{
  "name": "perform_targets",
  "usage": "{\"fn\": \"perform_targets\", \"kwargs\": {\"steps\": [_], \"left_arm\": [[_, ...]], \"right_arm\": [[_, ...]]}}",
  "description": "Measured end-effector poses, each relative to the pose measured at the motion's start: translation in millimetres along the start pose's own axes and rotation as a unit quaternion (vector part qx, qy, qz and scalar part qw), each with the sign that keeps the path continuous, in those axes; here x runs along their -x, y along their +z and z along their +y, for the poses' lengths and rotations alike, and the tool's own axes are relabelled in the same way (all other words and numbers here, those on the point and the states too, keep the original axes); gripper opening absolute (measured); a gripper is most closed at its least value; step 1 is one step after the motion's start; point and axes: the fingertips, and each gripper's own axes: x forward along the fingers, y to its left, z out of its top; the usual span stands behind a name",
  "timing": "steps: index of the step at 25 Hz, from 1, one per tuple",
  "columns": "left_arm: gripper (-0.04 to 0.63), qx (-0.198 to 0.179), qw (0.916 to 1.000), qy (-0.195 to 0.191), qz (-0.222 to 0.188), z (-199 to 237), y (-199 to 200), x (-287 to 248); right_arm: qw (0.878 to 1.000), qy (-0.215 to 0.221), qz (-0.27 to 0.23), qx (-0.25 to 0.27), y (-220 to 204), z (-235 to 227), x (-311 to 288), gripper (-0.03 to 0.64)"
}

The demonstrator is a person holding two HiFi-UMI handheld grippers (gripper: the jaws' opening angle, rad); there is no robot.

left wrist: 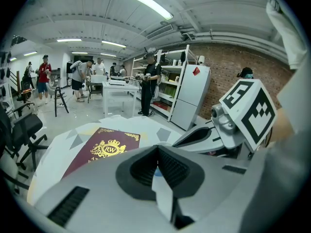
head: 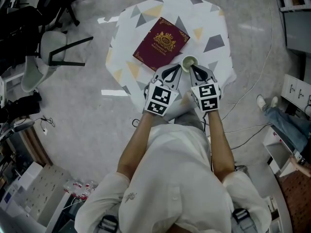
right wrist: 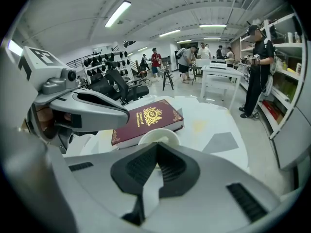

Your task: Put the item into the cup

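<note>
A small white cup [head: 189, 61] stands on the patterned table [head: 204, 18], next to the near corner of a maroon book [head: 161, 43]. I see no separate loose item in any view. My left gripper [head: 176, 69] is shut, its tips just left of the cup. My right gripper [head: 193, 68] is also shut, its tips right at the cup's near rim. In the right gripper view the cup [right wrist: 158, 136] sits directly beyond the closed jaws [right wrist: 156, 146], with the book [right wrist: 148, 119] behind it. In the left gripper view the pads [left wrist: 146, 166] meet, and nothing shows between them.
The table is small, its near edge under the grippers. Office chairs [head: 53, 52] stand to its left and cables [head: 252, 81] trail on the floor to the right. People, white tables and shelving [left wrist: 182, 81] fill the room behind.
</note>
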Motion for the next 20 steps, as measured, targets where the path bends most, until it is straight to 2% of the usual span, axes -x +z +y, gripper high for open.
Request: {"fn": "perform_targets", "kwargs": {"steps": [13,20], "left_arm": [[0.014,-0.002,1.0,-0.003,-0.002,2.5,1.2,2.0],[0.014,-0.005,1.0,-0.003,-0.007,5.5,2.9,7.4]], "right_arm": [[0.999,-0.018,0.028,-0.003,-5.8,-2.9,-6.2,0.011],[0.999,-0.027,0.028,-0.002,-2.1,-2.2,-5.7,0.038]]}}
